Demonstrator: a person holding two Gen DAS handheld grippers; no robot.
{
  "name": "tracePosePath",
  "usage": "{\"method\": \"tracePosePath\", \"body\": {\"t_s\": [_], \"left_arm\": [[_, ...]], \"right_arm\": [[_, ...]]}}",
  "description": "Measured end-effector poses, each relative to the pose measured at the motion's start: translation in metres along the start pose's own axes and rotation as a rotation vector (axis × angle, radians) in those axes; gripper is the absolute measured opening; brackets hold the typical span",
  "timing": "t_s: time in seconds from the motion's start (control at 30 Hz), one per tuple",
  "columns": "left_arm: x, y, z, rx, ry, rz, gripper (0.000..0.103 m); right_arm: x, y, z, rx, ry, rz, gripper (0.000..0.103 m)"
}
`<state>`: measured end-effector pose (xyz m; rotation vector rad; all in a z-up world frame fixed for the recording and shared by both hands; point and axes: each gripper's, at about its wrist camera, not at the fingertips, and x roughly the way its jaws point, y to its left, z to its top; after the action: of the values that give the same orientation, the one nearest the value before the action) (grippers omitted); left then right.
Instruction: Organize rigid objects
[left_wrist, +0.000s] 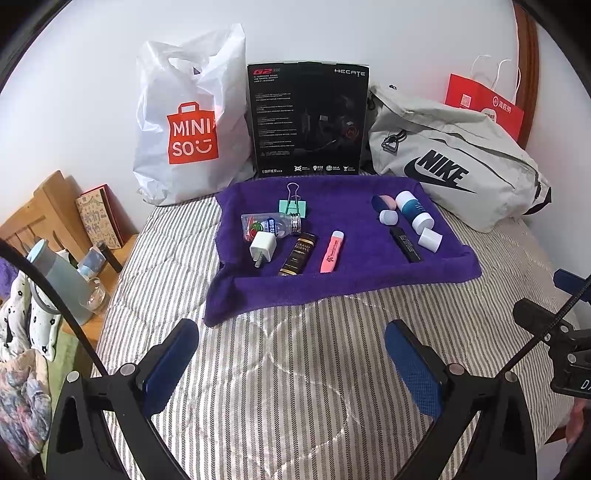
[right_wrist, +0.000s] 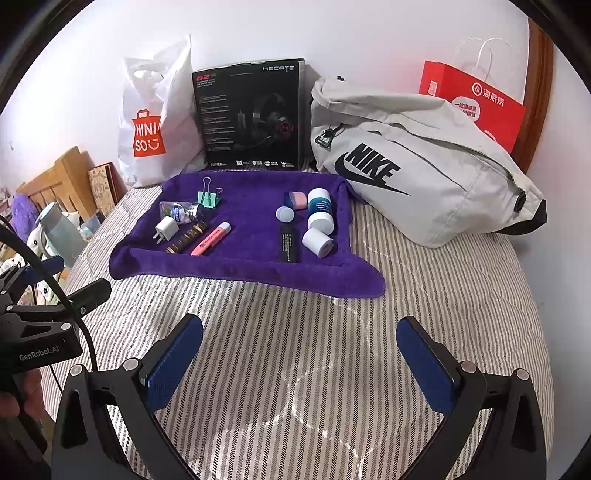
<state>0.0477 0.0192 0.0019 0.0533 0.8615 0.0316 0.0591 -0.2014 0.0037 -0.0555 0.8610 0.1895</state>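
A purple towel (left_wrist: 343, 280) (right_wrist: 236, 269) lies on the striped bed with small items in two groups. On its left side are a mint binder clip (left_wrist: 293, 206), a small clear bottle (left_wrist: 271, 225), a white charger plug (left_wrist: 262, 248), a dark tube (left_wrist: 298, 254) and a pink highlighter (left_wrist: 331, 252). At the right lie a blue-and-white bottle (left_wrist: 413, 210), a white cap (left_wrist: 388, 217), a white cylinder (left_wrist: 430, 239), a pink sponge (left_wrist: 384, 202) and a black stick (left_wrist: 405, 244). My left gripper (left_wrist: 291, 365) and right gripper (right_wrist: 300, 363) are both open, empty, hovering short of the towel.
Against the wall stand a white Miniso bag (left_wrist: 188, 122), a black headset box (left_wrist: 308, 118), a grey Nike bag (left_wrist: 454, 162) and a red paper bag (left_wrist: 484, 105). A wooden nightstand (left_wrist: 48, 206) with a bottle and glass sits left of the bed.
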Motion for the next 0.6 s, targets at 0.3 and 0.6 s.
{"method": "tracePosePath", "body": {"t_s": [0.3,0.6], "left_arm": [[-0.0005,0.0006,0.0007,-0.002,0.001,0.001,0.102],[-0.0014,0.0006,0.0003,-0.006,0.002,0.003,0.102]], "right_arm": [[0.0009,0.0003,-0.0003,-0.003,0.004,0.0,0.103],[-0.0002,-0.0012,-0.0007,-0.005,0.003,-0.003,0.103]]}}
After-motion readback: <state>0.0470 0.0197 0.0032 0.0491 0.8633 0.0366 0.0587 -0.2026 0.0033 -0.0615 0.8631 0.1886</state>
